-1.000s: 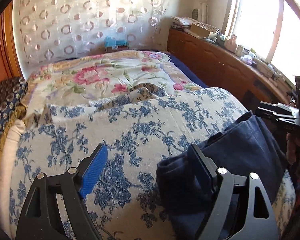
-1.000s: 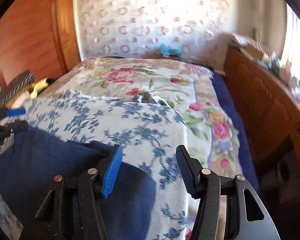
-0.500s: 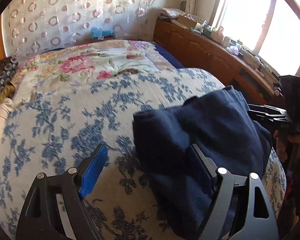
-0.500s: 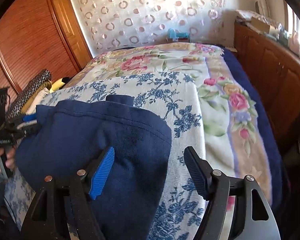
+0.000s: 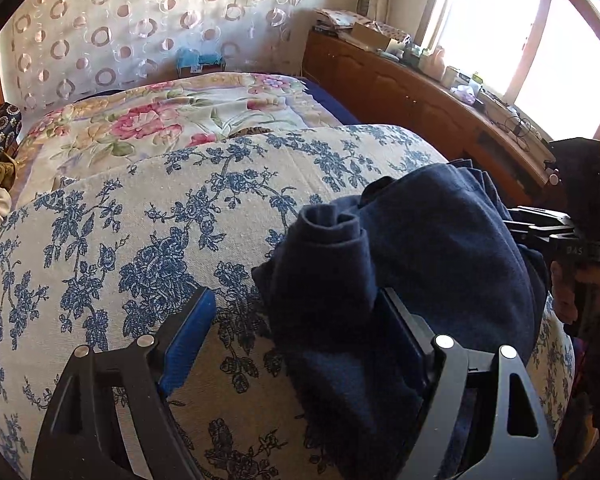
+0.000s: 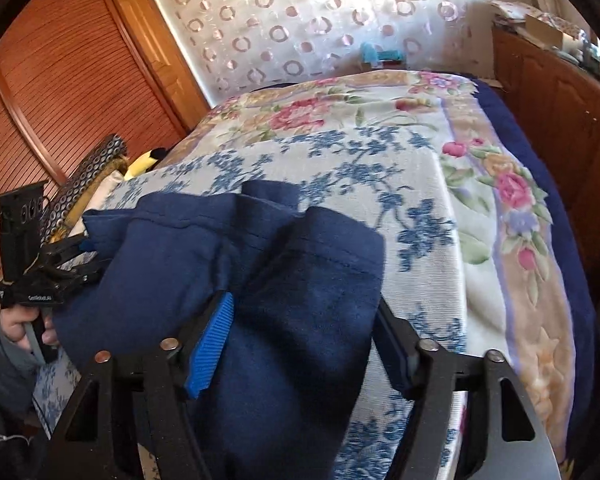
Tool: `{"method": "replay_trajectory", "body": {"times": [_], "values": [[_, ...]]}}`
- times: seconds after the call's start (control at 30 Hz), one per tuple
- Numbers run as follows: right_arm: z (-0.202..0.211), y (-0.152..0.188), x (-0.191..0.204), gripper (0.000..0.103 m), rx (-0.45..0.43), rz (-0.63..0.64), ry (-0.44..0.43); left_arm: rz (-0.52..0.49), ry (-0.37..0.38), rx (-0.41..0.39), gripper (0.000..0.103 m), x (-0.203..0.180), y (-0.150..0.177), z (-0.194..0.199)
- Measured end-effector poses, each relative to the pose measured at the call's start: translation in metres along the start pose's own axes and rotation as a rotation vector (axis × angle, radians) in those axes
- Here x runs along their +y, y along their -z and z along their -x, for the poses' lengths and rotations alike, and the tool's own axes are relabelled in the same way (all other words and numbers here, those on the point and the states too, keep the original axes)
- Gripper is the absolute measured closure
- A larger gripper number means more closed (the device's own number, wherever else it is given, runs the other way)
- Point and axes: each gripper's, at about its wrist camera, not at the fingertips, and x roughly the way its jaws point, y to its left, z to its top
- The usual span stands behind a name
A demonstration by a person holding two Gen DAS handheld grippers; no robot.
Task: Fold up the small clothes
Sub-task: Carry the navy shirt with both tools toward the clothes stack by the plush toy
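A navy blue garment (image 5: 440, 248) lies bunched on the blue-flowered bedspread (image 5: 140, 240), with a rolled edge toward the middle. My left gripper (image 5: 296, 300) stands open. The garment's left part drapes over its right finger (image 5: 404, 336), while its blue left pad (image 5: 188, 336) is bare above the bedspread. In the right wrist view a thick fold of the garment (image 6: 300, 280) fills the gap of my right gripper (image 6: 304, 302), whose jaws are closing on it. Each gripper shows at the other view's edge: the right gripper (image 5: 540, 232) and the left gripper (image 6: 86, 260).
Beyond the blue bedspread lies a pink-flowered blanket (image 5: 172, 116). A wooden cabinet (image 5: 420, 96) with clutter runs under the window on the right. Patterned pillows (image 6: 96, 172) and a slatted wardrobe (image 6: 60, 80) stand on the left. A person's hand (image 6: 20, 328) holds the left gripper.
The garment has been gathered from flat into a bunched heap nearer the cameras. The right jaws, earlier beside its edge, now straddle a thick fold. The left jaws stayed wide.
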Motion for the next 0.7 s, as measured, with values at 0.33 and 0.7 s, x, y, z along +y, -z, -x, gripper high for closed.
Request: {"method": "replay_trajectory", "body": {"times": [0.33,0.7], "values": [[0.002,0.004,0.008,0.08,-0.002,0.044,-0.006,0.053,0.116,0.033,0.08,-0.005,0.001,0.006],[0.045,-0.014,0.07,0.086,-0.208,0.208,0.03,0.027,0.152,-0.168,0.089,-0.006,0.011,0.105]]}}
